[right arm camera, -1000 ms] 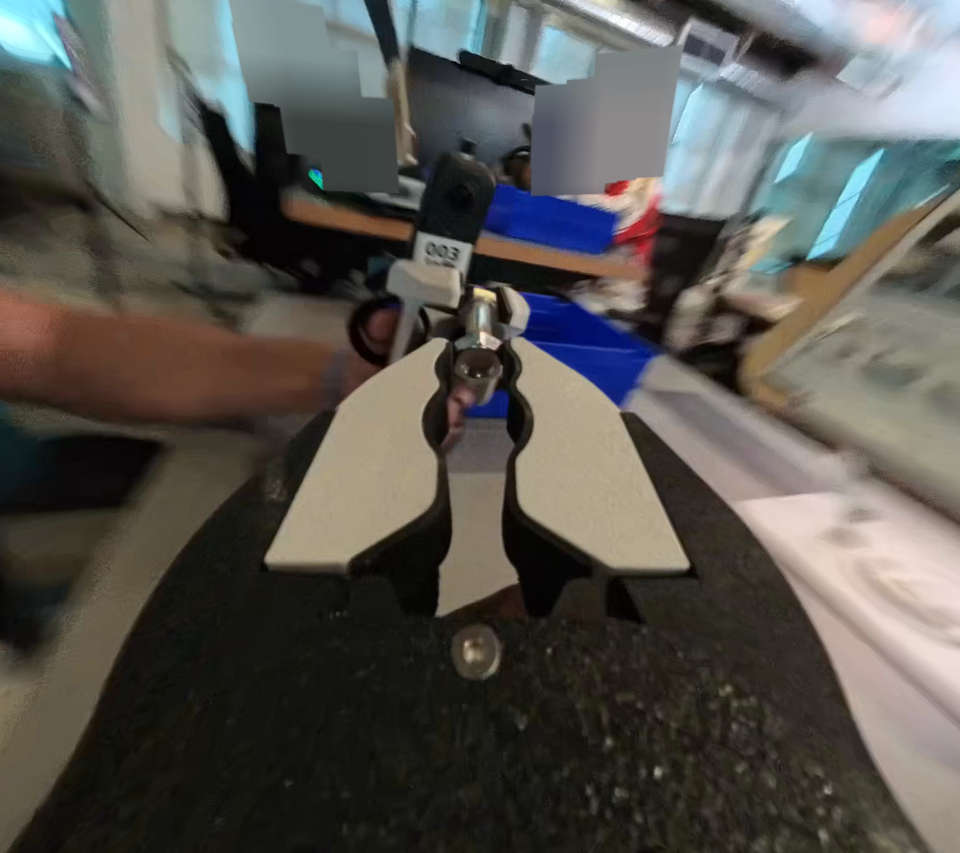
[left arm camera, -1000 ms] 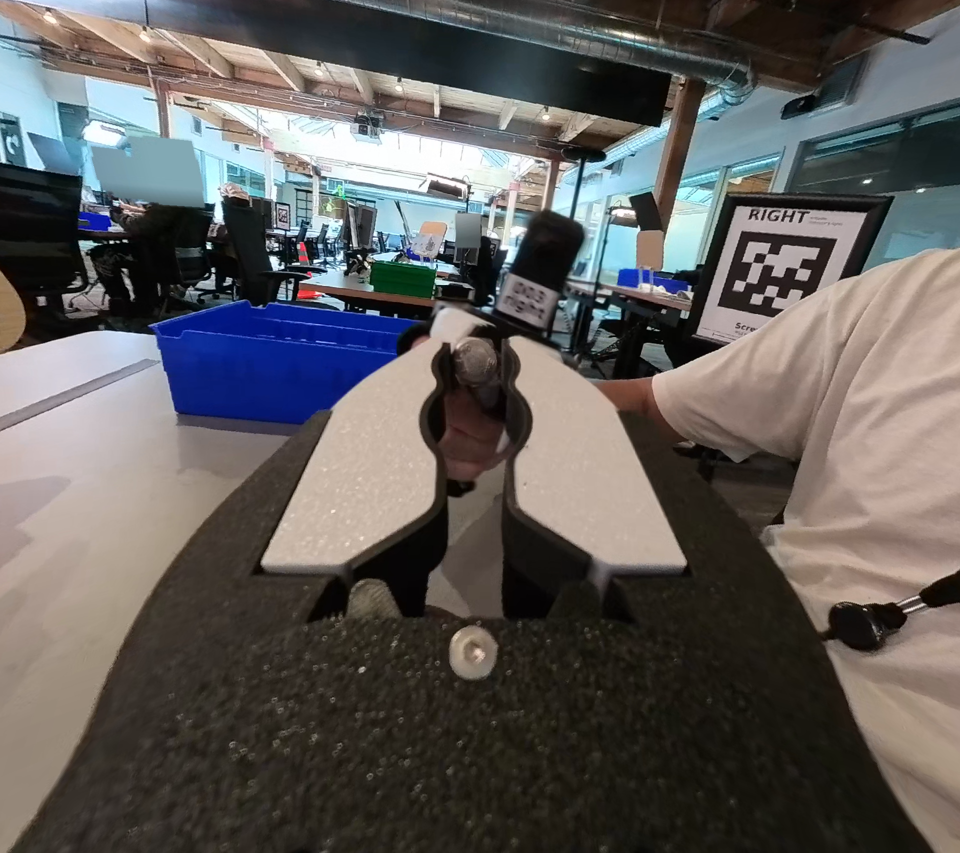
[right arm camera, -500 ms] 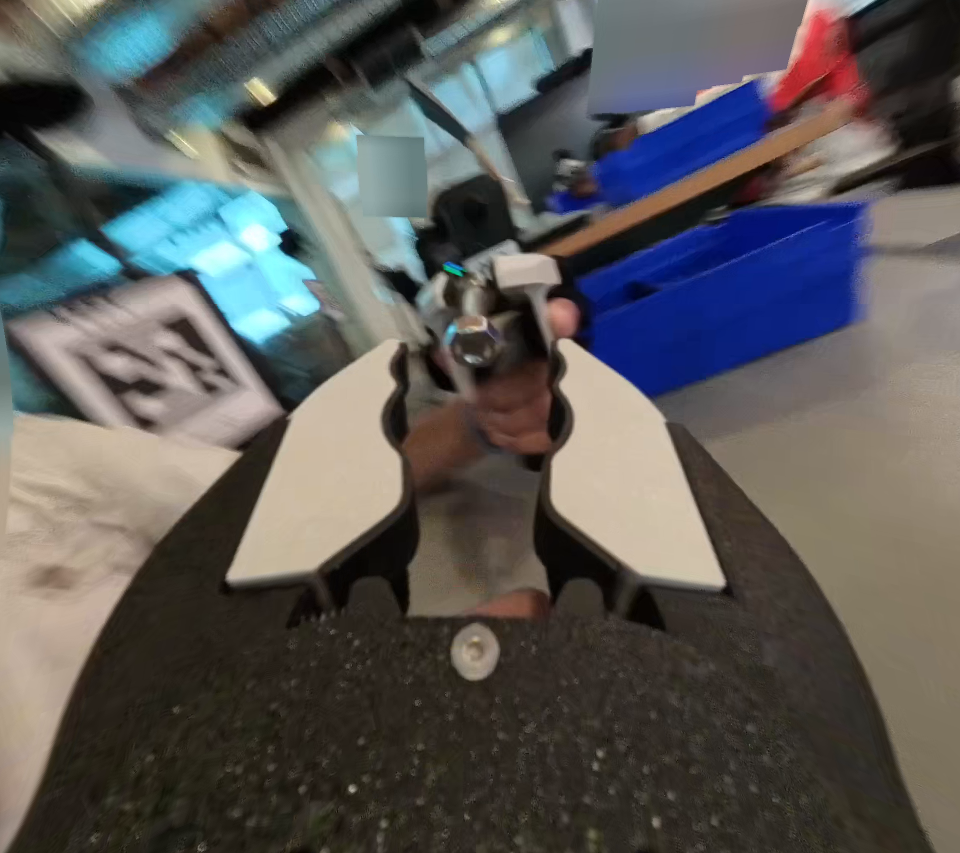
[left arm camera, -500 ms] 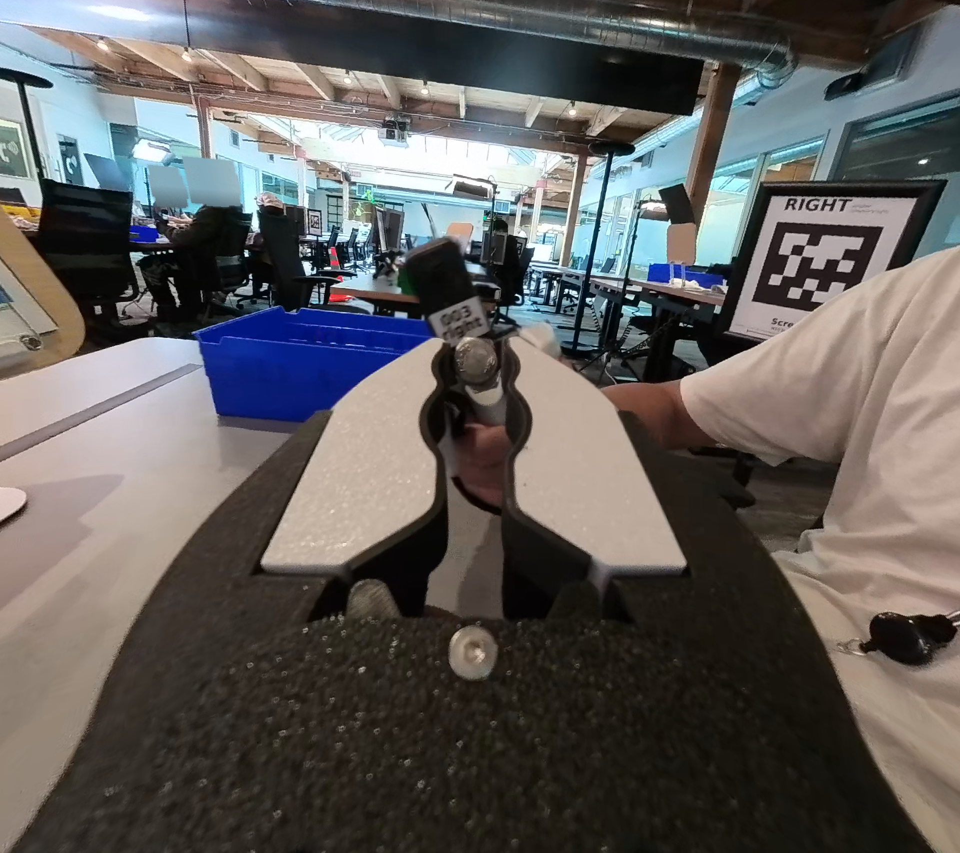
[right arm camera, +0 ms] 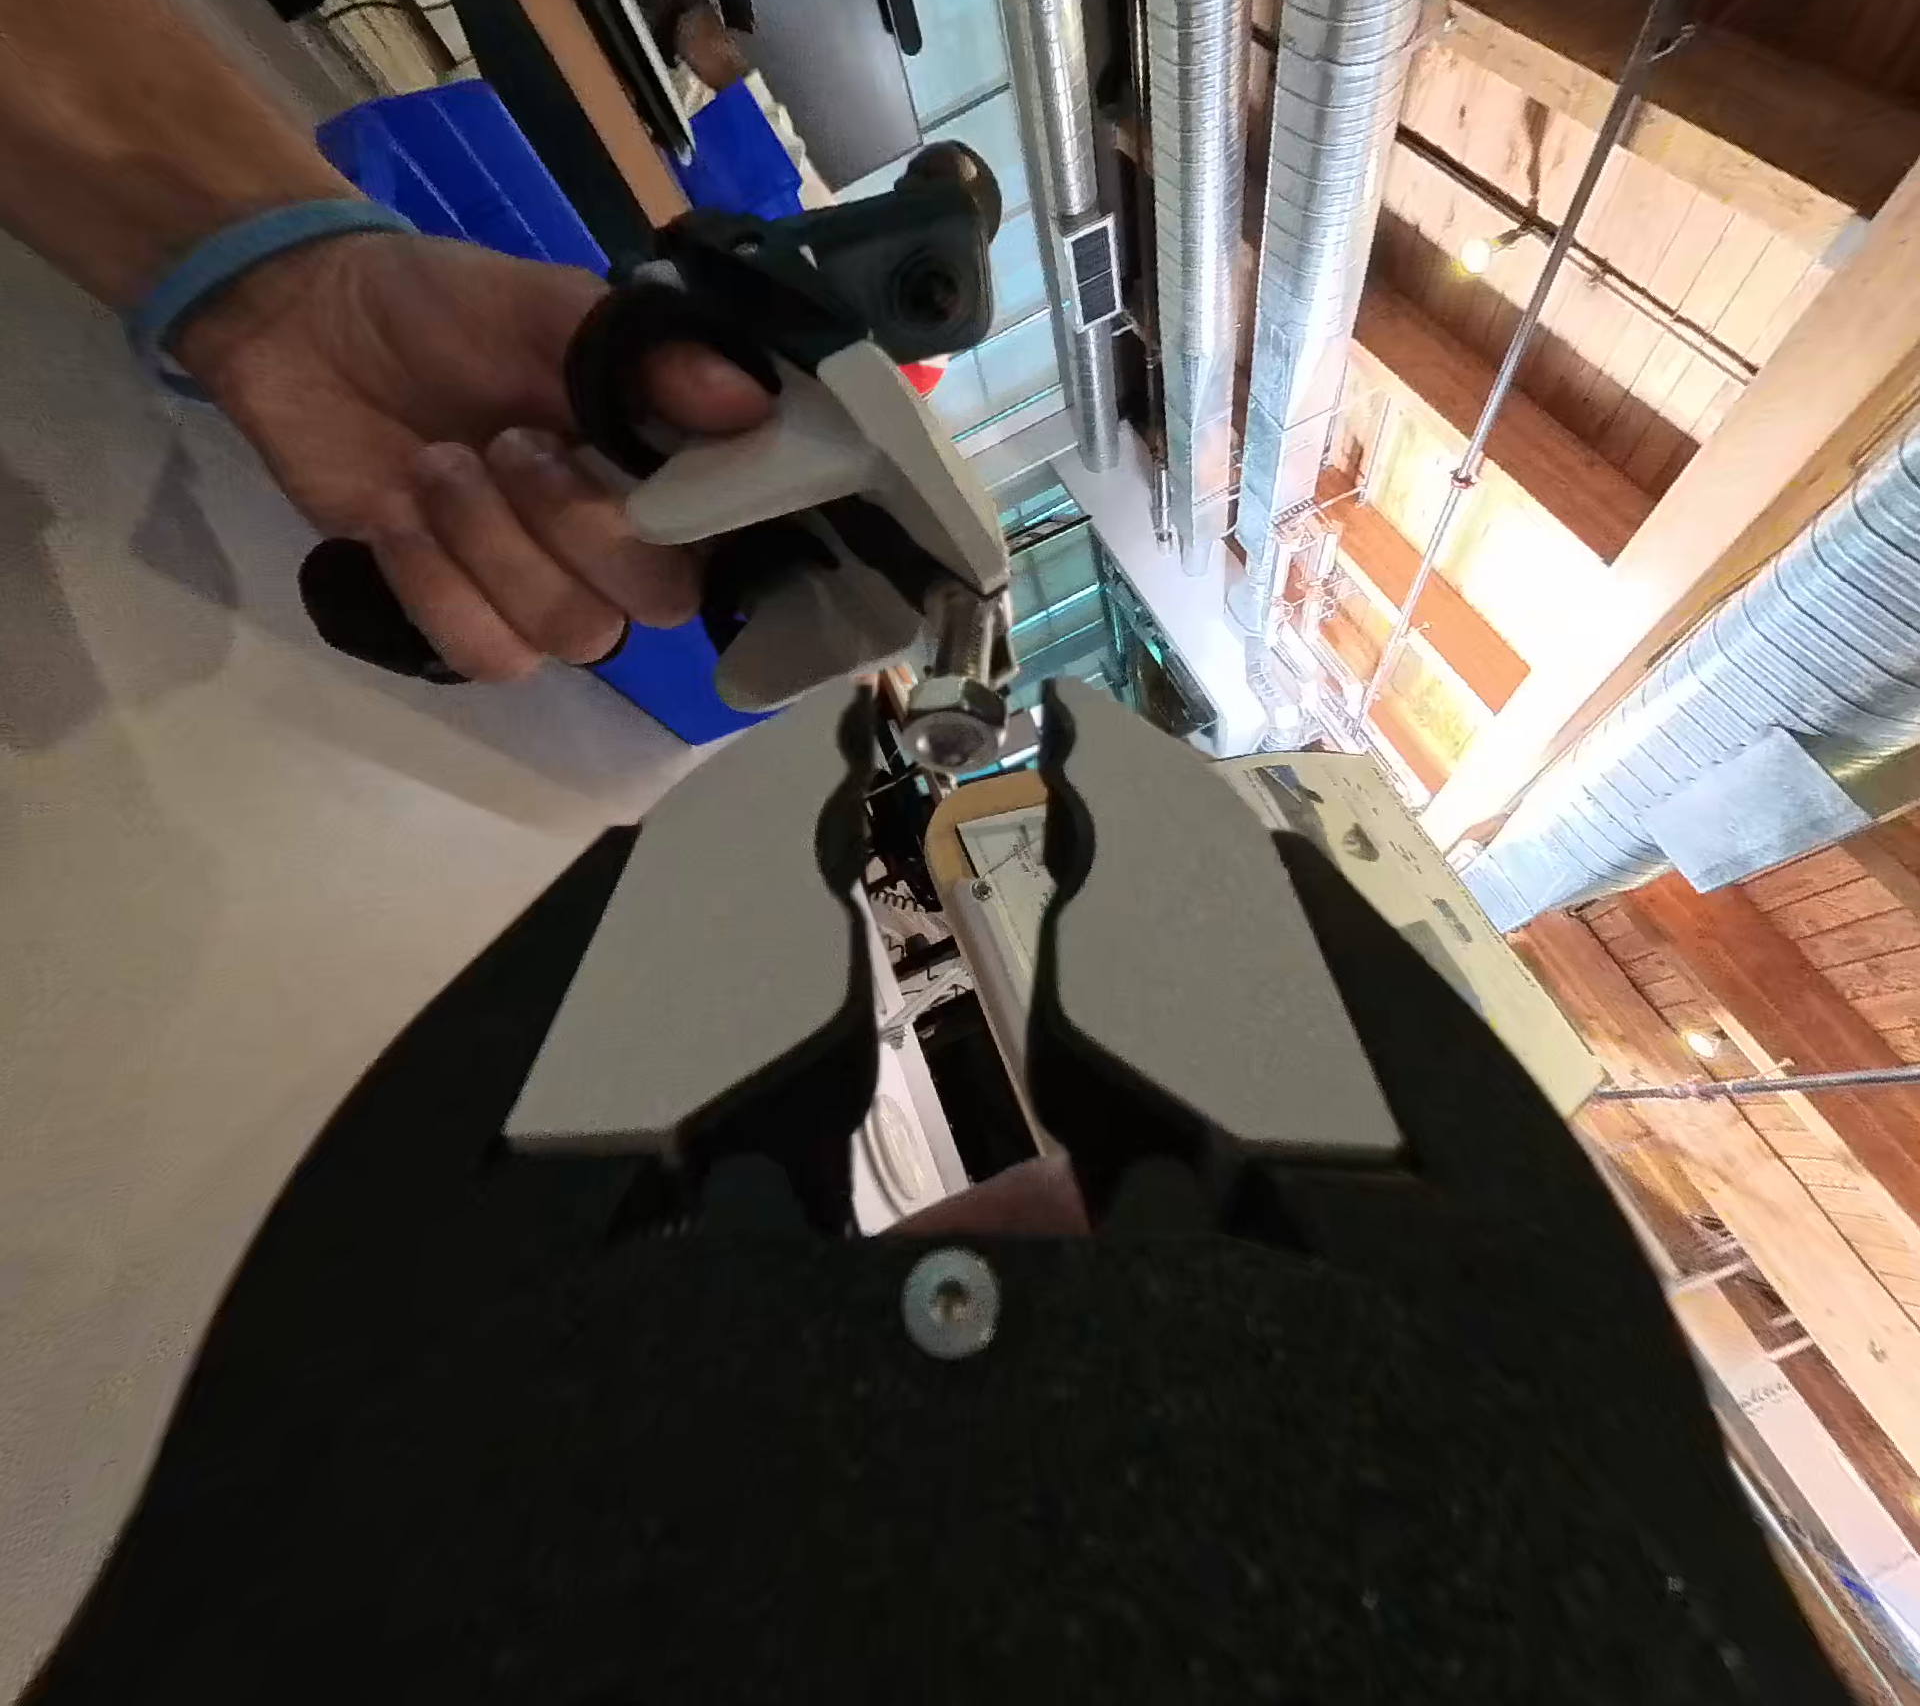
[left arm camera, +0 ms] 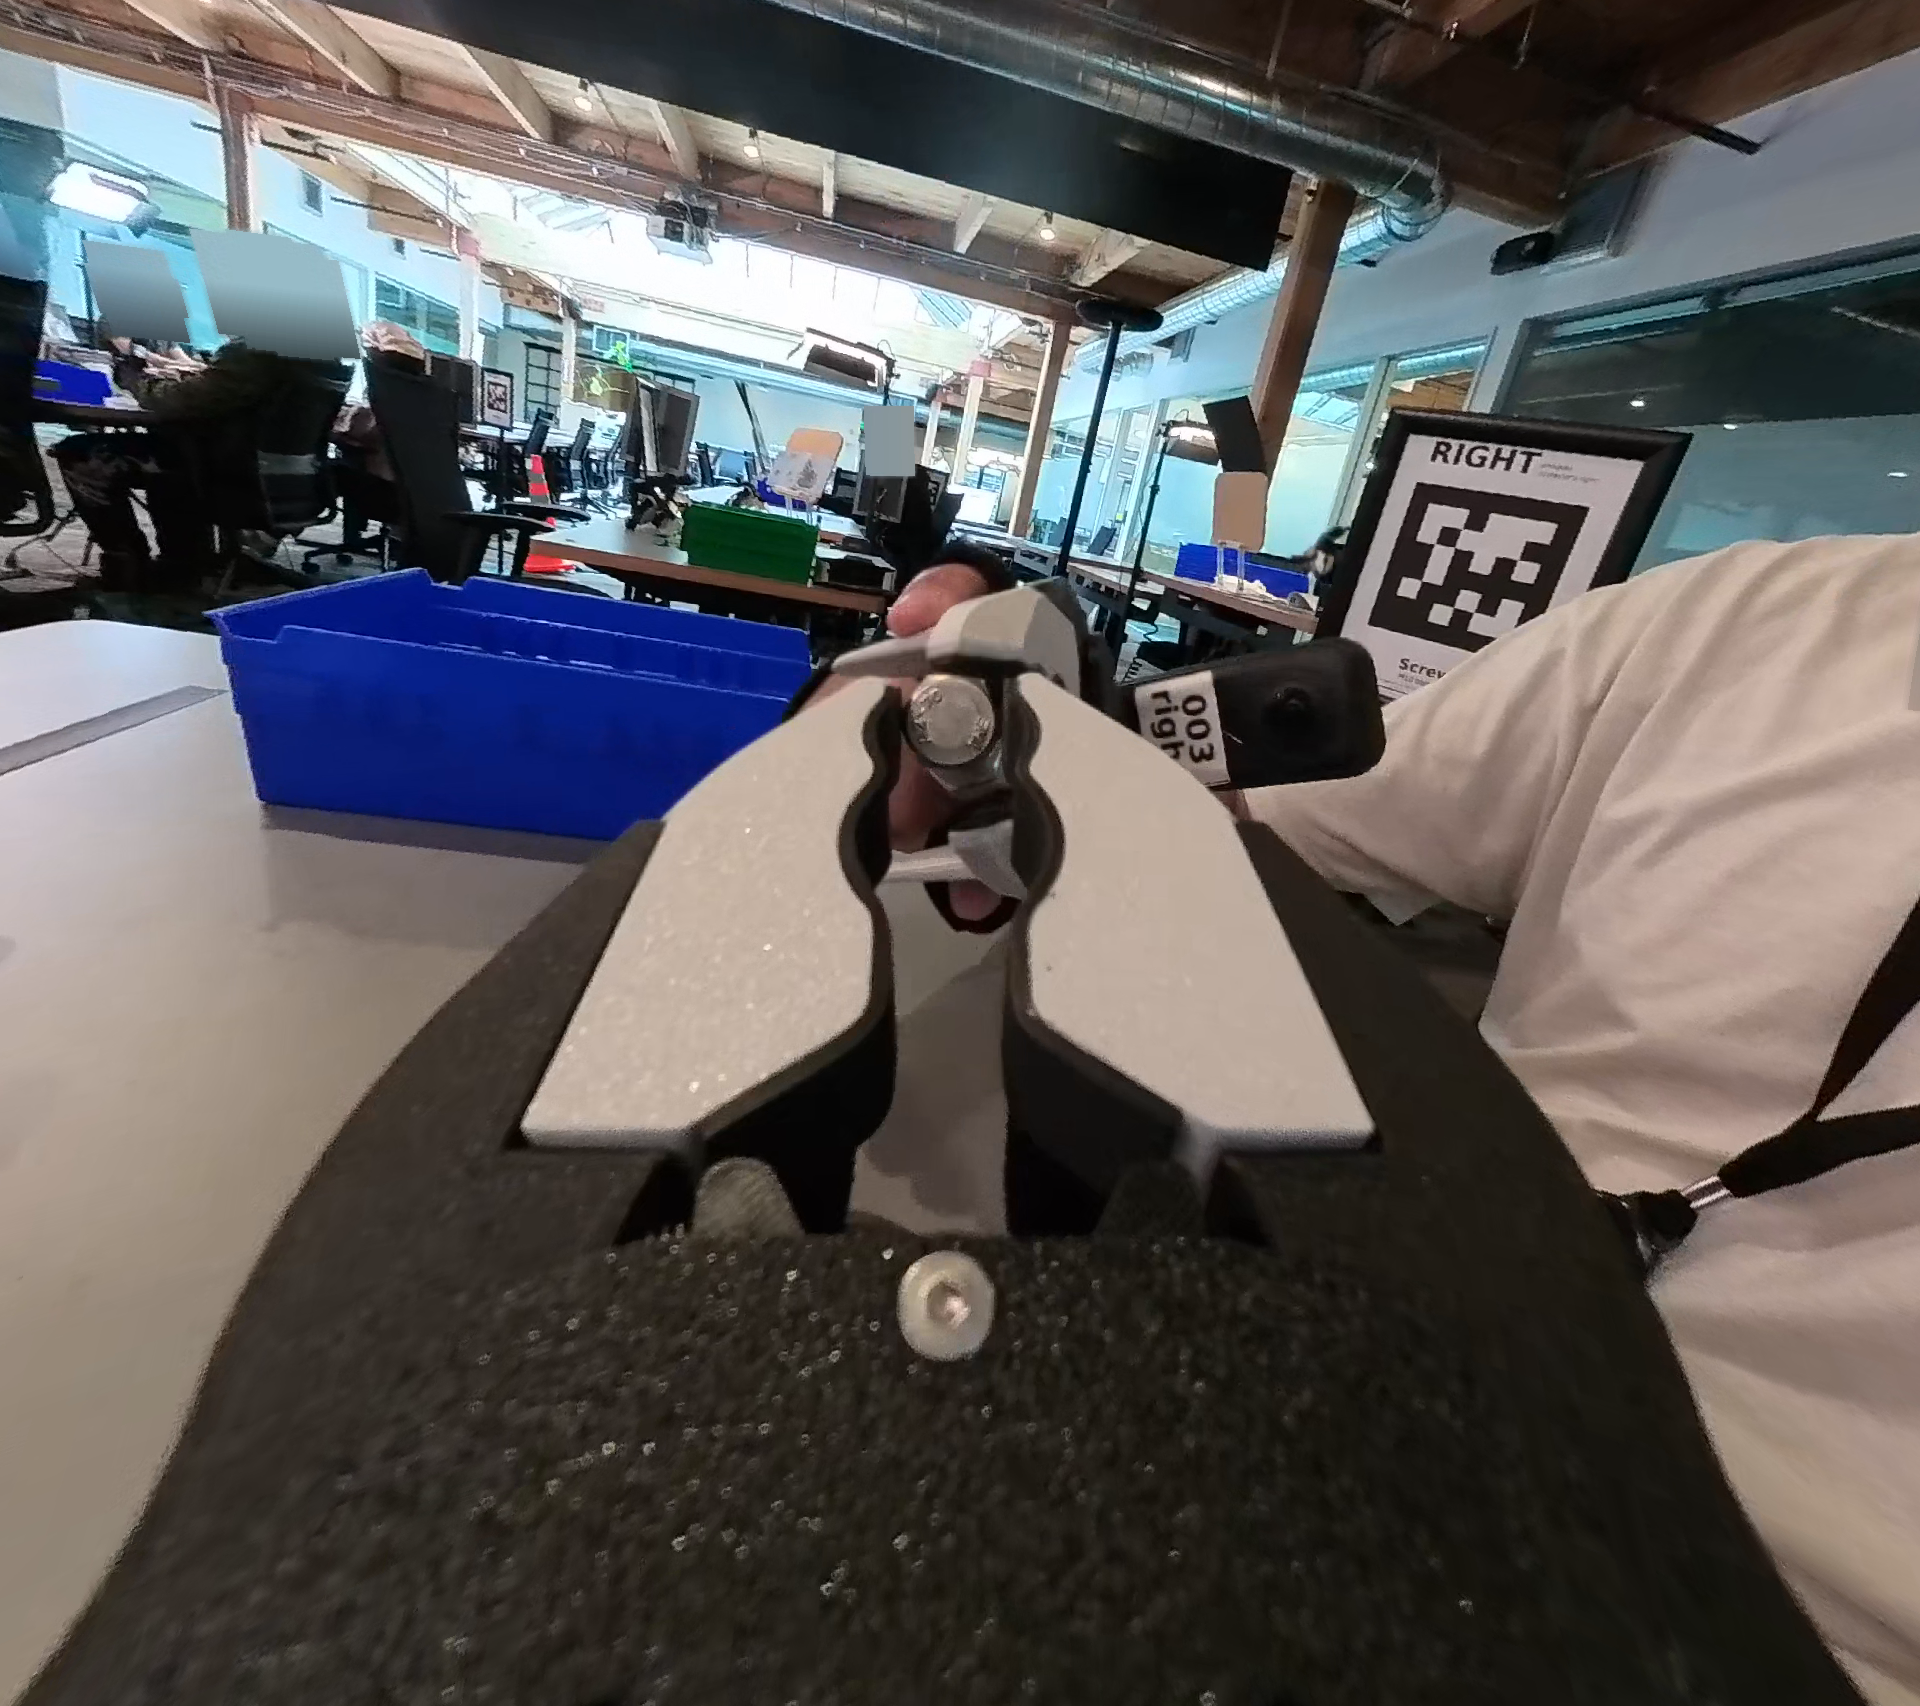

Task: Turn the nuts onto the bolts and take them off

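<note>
My left gripper is shut on the head of a steel bolt and holds it in the air above the table. In the right wrist view a hand holds that gripper, and the bolt shank points at me with a hex nut on its end. My right gripper is rolled onto its side. Its jaws stand apart on either side of the nut, with a small gap at each side. In the left wrist view its fingers show above and below the bolt.
A blue bin stands on the grey table to the left; it also shows in the right wrist view. A framed marker board stands at the right, behind the person's white sleeve. My two grippers' fingertips are within a few centimetres of each other.
My right gripper let go of the nut, opened wide, rolled about the bolt's axis and has narrowed around the nut again. My left gripper kept hold of the bolt.
</note>
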